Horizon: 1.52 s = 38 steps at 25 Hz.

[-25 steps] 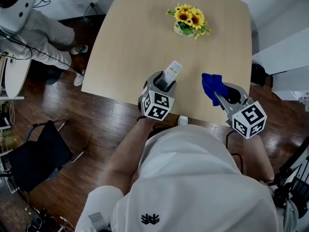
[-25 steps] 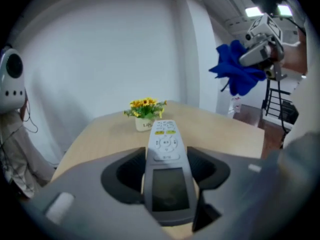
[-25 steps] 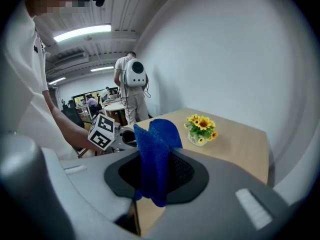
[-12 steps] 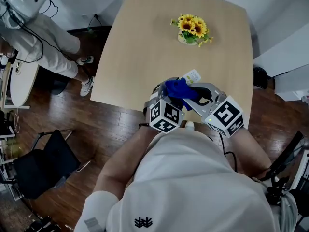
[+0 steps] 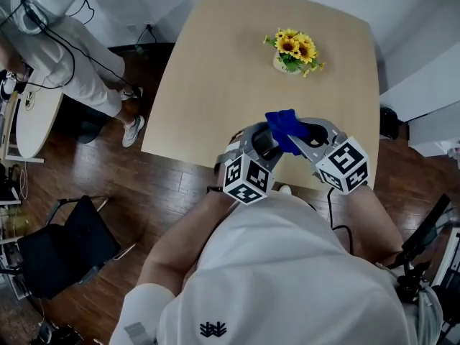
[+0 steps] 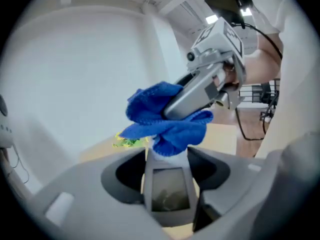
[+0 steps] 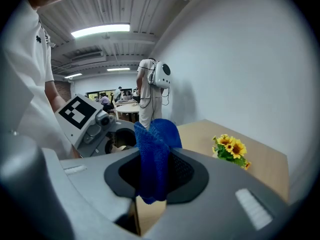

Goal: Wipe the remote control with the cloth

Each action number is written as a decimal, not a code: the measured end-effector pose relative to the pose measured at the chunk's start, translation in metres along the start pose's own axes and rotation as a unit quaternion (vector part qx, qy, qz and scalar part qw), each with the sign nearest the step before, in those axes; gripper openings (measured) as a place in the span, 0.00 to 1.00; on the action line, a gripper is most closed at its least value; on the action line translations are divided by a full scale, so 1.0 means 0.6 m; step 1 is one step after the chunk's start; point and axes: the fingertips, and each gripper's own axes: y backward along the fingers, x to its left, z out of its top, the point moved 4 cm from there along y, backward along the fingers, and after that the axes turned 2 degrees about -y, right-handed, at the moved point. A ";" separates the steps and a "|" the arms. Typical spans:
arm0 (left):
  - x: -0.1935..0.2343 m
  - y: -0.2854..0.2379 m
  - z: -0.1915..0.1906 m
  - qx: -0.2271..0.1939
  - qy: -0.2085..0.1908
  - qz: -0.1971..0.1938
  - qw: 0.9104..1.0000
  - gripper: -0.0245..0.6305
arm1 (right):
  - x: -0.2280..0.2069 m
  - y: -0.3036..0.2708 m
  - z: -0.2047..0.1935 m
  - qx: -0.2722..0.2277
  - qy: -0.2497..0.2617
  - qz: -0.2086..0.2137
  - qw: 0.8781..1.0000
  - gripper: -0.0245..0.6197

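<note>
Head view: on the near side of the small pot of yellow sunflowers, over the near edge of the pale wooden table, the left gripper and right gripper meet. A bunched blue terry cloth covers the spot where they meet, hiding the remote.

Left gripper view: the jaws stand narrowly apart, clamped on the near end of a slim white remote control. Its long axis runs straight out along the jaws toward the sunflowers, display face up. The far end sits under the cloth.

Right gripper view: the jaws are closed on a hanging fold of the cloth, short of the sunflowers.

The wipe probably goes best with strokes along the remote's length. Light pressure and a firm left clamp should keep the remote from pivoting.
</note>
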 end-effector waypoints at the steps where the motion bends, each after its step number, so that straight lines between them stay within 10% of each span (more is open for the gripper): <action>1: 0.003 0.000 0.002 -0.001 -0.002 -0.001 1.000 0.46 | -0.012 0.004 0.000 0.000 -0.002 -0.010 1.000 0.17; 11: 0.001 -0.013 0.007 -0.008 -0.014 -0.011 1.000 0.46 | -0.100 0.076 -0.003 -0.018 -0.025 -0.113 0.993 0.17; 25: -0.019 -0.038 0.029 -0.017 -0.018 -0.016 1.000 0.46 | 0.072 0.016 0.035 -0.049 0.000 0.050 0.998 0.17; 38: -0.039 -0.025 0.032 -0.026 -0.014 -0.002 1.000 0.46 | -0.003 0.035 -0.016 -0.024 -0.014 -0.005 1.000 0.17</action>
